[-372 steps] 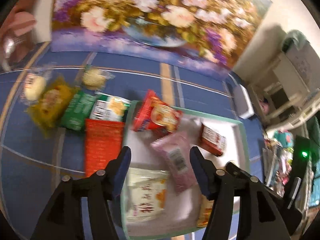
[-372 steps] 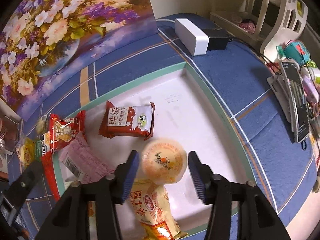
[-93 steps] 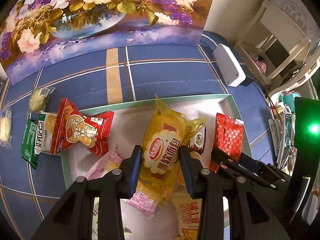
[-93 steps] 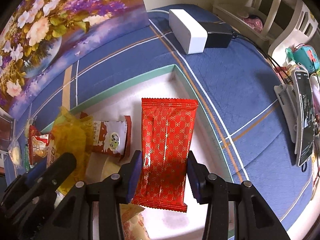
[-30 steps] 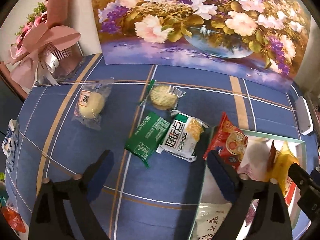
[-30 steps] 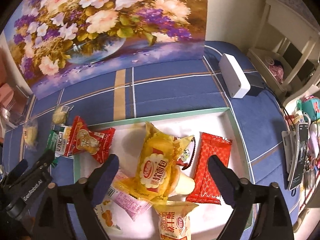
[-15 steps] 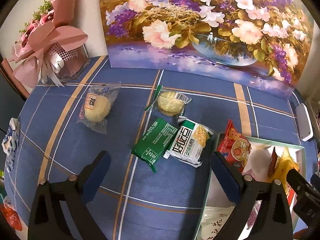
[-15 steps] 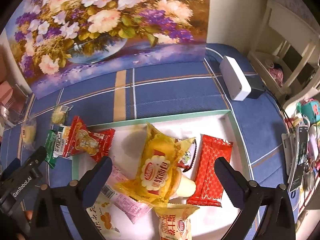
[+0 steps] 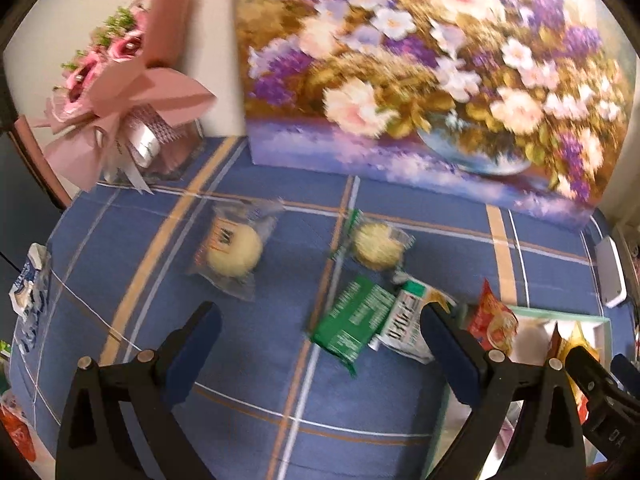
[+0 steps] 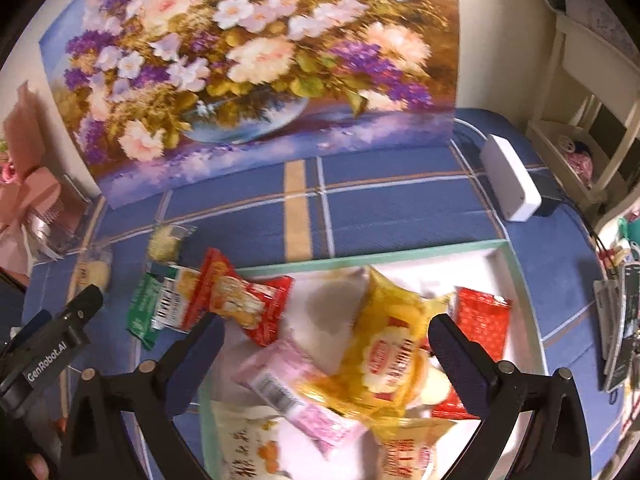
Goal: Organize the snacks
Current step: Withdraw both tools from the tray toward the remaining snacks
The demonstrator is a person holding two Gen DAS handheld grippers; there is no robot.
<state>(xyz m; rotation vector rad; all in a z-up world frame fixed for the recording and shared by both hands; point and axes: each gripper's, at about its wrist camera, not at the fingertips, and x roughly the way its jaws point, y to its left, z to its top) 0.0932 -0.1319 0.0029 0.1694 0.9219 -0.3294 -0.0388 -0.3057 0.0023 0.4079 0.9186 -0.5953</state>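
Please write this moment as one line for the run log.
left gripper: open, empty, over cloth | right gripper: open, empty, over tray | green pack, two round cakes: outside tray | yellow bag: in tray

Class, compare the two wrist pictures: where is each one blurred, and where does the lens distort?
Left wrist view: motion blur smears the painting and the green packet; the left gripper stays sharp. Right wrist view: the yellow packet blurs. Both: fisheye bends the tablecloth stripes, corners dark.

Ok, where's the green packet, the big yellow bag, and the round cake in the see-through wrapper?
green packet [image 9: 352,322]: left wrist view, middle of its printed back.
big yellow bag [image 10: 394,354]: right wrist view, on its red label.
round cake [image 9: 234,254]: left wrist view, middle of the pale cake inside its wrapper.
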